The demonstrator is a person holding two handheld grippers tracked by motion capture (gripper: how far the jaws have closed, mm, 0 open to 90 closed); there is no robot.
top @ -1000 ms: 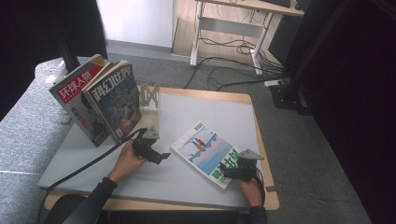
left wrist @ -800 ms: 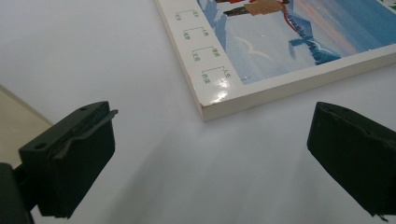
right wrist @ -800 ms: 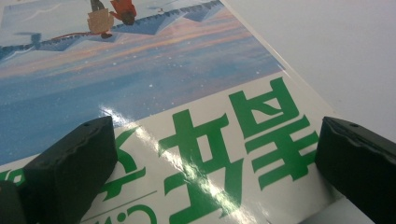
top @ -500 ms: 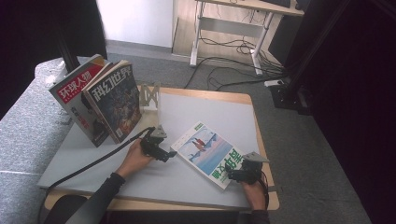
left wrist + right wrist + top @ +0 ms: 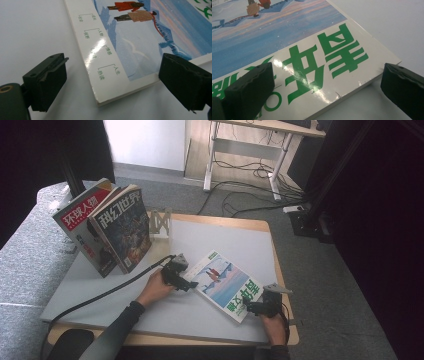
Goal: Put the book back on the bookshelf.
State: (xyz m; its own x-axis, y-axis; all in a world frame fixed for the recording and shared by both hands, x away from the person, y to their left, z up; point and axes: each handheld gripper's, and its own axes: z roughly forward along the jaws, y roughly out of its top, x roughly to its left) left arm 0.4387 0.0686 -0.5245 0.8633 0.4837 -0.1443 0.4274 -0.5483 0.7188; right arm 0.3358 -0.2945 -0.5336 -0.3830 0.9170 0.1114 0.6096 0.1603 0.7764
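Both your grippers gape, nothing clamped: left gripper (image 5: 189, 283) just narrowing astride magazine (image 5: 226, 283) corner; right gripper (image 5: 250, 308) straddles opposite corner; glossy cover may slide across table (image 5: 100, 285) under uneven squeeze.

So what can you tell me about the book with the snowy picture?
The book lies flat and closed on the grey table, turned slantwise. Its glossy cover shows two people in a blue snowy scene, with big green letters on a white band. The left gripper and right gripper each have open jaws at opposite corners, not gripping it.

Left gripper (image 5: 189, 284) now closer to magazine (image 5: 225, 284) corner, jaws narrowing
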